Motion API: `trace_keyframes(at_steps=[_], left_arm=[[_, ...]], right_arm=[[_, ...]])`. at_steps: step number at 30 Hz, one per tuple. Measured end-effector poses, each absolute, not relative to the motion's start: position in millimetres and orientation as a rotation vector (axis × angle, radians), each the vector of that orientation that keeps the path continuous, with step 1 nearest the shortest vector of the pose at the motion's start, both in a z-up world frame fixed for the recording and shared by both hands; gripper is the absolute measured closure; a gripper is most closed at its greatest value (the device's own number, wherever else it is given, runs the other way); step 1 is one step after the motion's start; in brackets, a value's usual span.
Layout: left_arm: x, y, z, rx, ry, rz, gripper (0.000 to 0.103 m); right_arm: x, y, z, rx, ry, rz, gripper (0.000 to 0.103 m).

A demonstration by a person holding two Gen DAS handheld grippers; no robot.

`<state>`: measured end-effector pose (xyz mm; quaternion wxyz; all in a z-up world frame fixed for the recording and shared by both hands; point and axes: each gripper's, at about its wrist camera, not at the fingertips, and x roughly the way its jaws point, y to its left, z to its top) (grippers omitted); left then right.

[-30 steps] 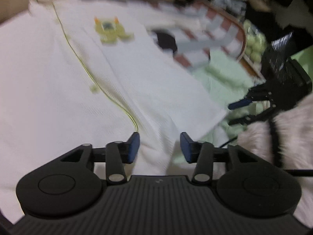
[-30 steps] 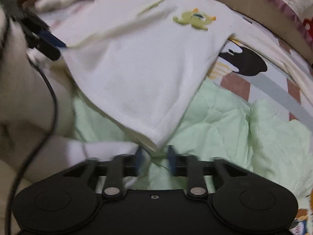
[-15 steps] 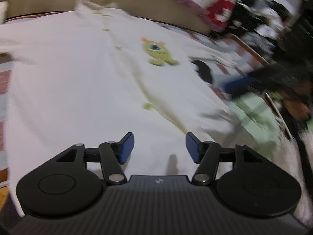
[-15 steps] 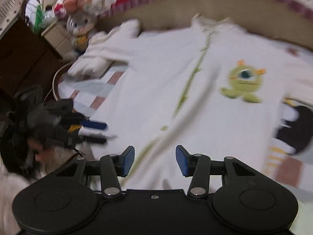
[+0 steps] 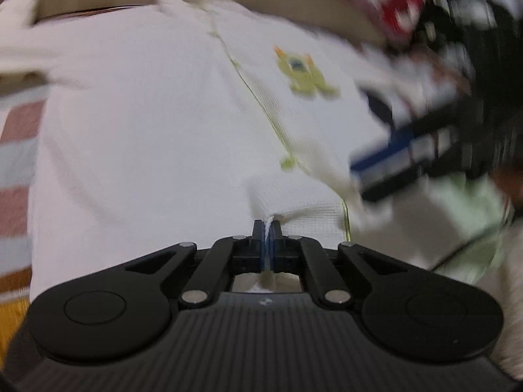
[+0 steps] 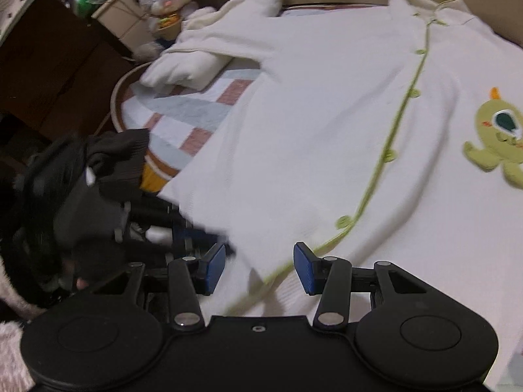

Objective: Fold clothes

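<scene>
White knit fabric is pinched between the pads of the left gripper [image 5: 267, 240], low centre of the left wrist view; the jaws are fully closed on a small tuck of the hem of the white shirt [image 6: 327, 124]. The right gripper [image 6: 259, 269] stands with jaws wide apart, holding nothing, low in its own frame, poised over the hem beside the green placket line [image 6: 385, 160].

Further out, the shirt lies spread front-up over the striped bedcover [image 6: 193, 111], buttons closed, the green monster patch [image 6: 497, 145] at the right edge of the right wrist view. Left wrist view is motion-blurred; detail on its right side is unreliable.

Beyond, one sleeve [image 6: 202, 49] is bunched toward the upper left of the right view, collar [image 6: 421, 3] at the top. A plush rabbit [image 6: 166, 3] sits past the bed's edge.

Progress, as a judgement: early. Garment laid out, one hem grasp made; no fold visible yet. Remaining: second grasp, sleeves in, body folded.
</scene>
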<state>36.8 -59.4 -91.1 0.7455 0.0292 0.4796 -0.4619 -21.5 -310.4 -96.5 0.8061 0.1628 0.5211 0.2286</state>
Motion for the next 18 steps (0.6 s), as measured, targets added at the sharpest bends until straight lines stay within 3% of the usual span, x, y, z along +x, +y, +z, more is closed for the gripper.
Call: trace_keyframes(at_steps=[13, 15, 16, 18], left_arm=[[44.4, -37.7, -90.4, -0.084, 1.060, -0.993, 0.102], [44.0, -38.7, -90.2, -0.084, 1.061, -0.997, 0.102], [44.1, -39.4, -90.1, -0.085, 1.061, -1.000, 0.102], [45.9, -37.0, -89.2, -0.118, 1.066, -1.014, 0.102]], right_arm=[[-7.5, -273.2, -141.1, 0.193, 1.281, 0.353, 0.048], [-9.6, -272.5, -143.1, 0.185, 1.260, 0.352, 0.068], [-10.9, -272.0, -143.5, 0.177, 1.247, 0.354, 0.082], [-13.2, -272.6, -136.6, 0.182, 1.210, 0.372, 0.088]])
